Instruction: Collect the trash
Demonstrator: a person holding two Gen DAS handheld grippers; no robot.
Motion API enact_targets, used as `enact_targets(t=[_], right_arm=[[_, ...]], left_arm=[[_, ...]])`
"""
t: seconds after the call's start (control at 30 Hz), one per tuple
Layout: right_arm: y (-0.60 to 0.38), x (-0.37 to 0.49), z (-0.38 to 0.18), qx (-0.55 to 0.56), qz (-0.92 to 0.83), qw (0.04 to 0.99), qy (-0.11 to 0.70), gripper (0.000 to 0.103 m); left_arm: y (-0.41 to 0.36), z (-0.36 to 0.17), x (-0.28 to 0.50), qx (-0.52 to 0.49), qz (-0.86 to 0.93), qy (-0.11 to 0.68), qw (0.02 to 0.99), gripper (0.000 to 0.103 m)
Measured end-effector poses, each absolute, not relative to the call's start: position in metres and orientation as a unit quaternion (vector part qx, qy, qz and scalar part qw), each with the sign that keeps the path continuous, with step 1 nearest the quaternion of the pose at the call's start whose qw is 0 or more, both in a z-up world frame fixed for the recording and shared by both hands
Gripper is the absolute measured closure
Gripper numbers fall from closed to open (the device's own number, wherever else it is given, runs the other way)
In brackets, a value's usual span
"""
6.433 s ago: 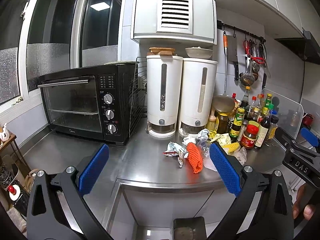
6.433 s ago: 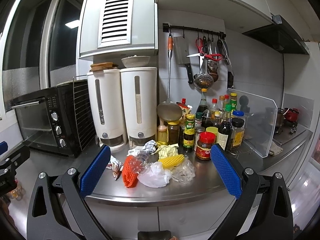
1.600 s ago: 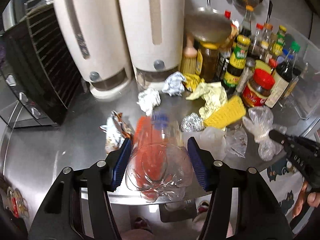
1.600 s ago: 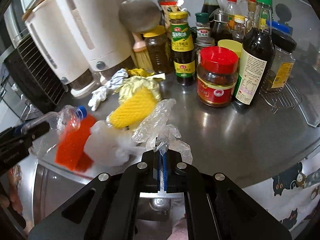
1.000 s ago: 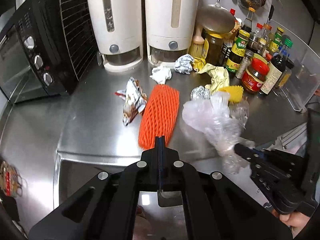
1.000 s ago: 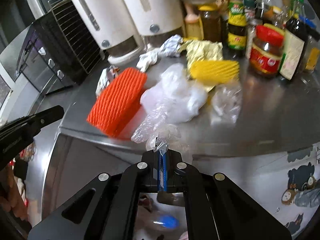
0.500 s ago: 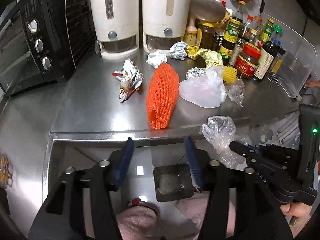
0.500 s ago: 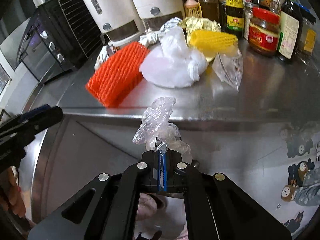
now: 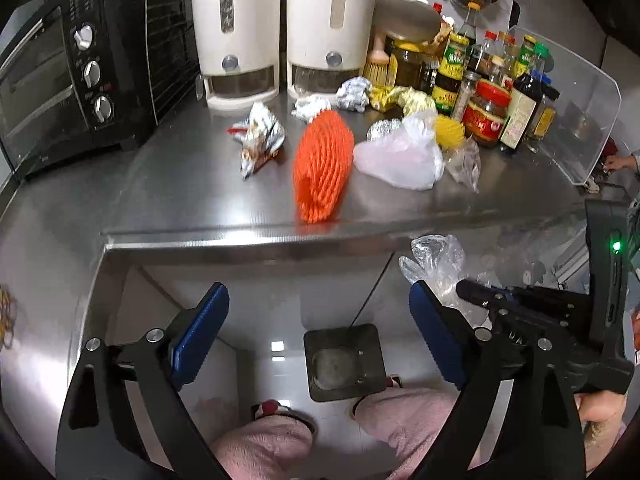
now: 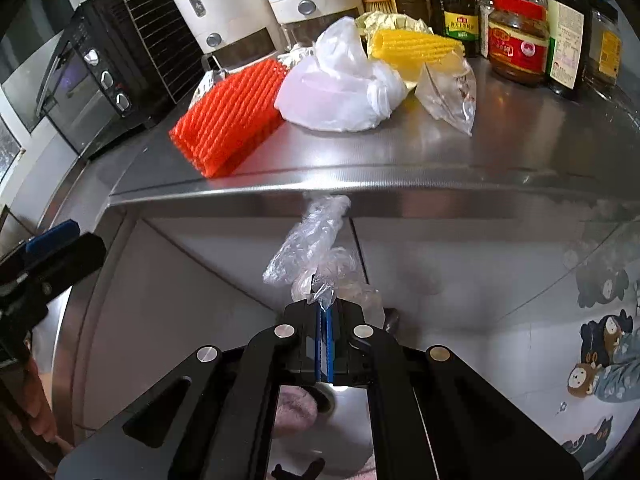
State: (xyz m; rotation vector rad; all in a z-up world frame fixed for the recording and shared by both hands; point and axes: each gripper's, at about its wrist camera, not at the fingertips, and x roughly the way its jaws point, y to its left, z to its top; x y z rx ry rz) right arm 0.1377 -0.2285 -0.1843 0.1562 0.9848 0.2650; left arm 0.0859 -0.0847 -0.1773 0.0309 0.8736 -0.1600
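My right gripper (image 10: 323, 316) is shut on a crumpled clear plastic bag (image 10: 316, 244) and holds it below the steel counter's front edge (image 10: 360, 184); the bag also shows in the left wrist view (image 9: 436, 260). My left gripper (image 9: 318, 334) is open and empty, below the counter edge, above a dark square bin (image 9: 344, 362) on the floor. On the counter lie an orange foam net (image 9: 322, 166), a white plastic bag (image 9: 400, 154), a yellow foam net (image 10: 412, 46), a snack wrapper (image 9: 260, 140), a foil ball (image 9: 382, 128) and crumpled paper (image 9: 352, 92).
A black toaster oven (image 9: 76, 68) stands at the left. Two white dispensers (image 9: 280, 28) stand at the back. Several sauce bottles and jars (image 9: 488, 76) crowd the back right beside a clear guard (image 9: 576, 116). The person's pink slippers (image 9: 400, 424) are on the floor below.
My left gripper has opened wider and sunk further below the counter edge. My right gripper, still shut on the clear bag, has dropped lower in front of the cabinet.
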Motion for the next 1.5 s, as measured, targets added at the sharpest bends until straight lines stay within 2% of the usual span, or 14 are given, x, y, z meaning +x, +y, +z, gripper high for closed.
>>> enact_targets(t=[0.37, 0.87, 1.1, 1.33, 1.37, 1.43, 1.47, 1.5], right_arm=[[-0.225, 0.128, -0.222, 0.073, 0.132, 0.861, 0.485, 0.099], [-0.223, 0.135, -0.311, 0.064, 0.128, 0.845, 0.516, 0.099], [-0.227, 0.148, -0.373, 0.080, 0.133, 0.806, 0.572, 0.096], [-0.224, 0.163, -0.399, 0.083, 0.118, 0.790, 0.596, 0.095], [-0.223, 0.165, -0.400, 0.079, 0.116, 0.789, 0.598, 0.094], [-0.217, 0.169, -0.400, 0.076, 0.116, 0.790, 0.598, 0.074], [-0.215, 0.168, -0.399, 0.075, 0.116, 0.792, 0.595, 0.054], [-0.215, 0.168, -0.396, 0.072, 0.114, 0.796, 0.589, 0.051]], left_arm=[[-0.081, -0.215, 0.074, -0.002, -0.072, 0.425, 0.902, 0.011], [-0.072, -0.309, 0.081, 0.014, -0.047, 0.436, 0.899, 0.011], [-0.071, -0.344, 0.100, 0.031, -0.043, 0.466, 0.883, 0.011], [-0.065, -0.359, 0.111, 0.013, -0.042, 0.489, 0.871, 0.011], [-0.065, -0.359, 0.112, 0.011, -0.042, 0.490, 0.870, 0.011], [-0.062, -0.359, 0.113, 0.006, -0.043, 0.492, 0.870, 0.011], [-0.063, -0.358, 0.112, 0.006, -0.042, 0.491, 0.870, 0.011], [-0.062, -0.358, 0.113, 0.006, -0.041, 0.491, 0.870, 0.011]])
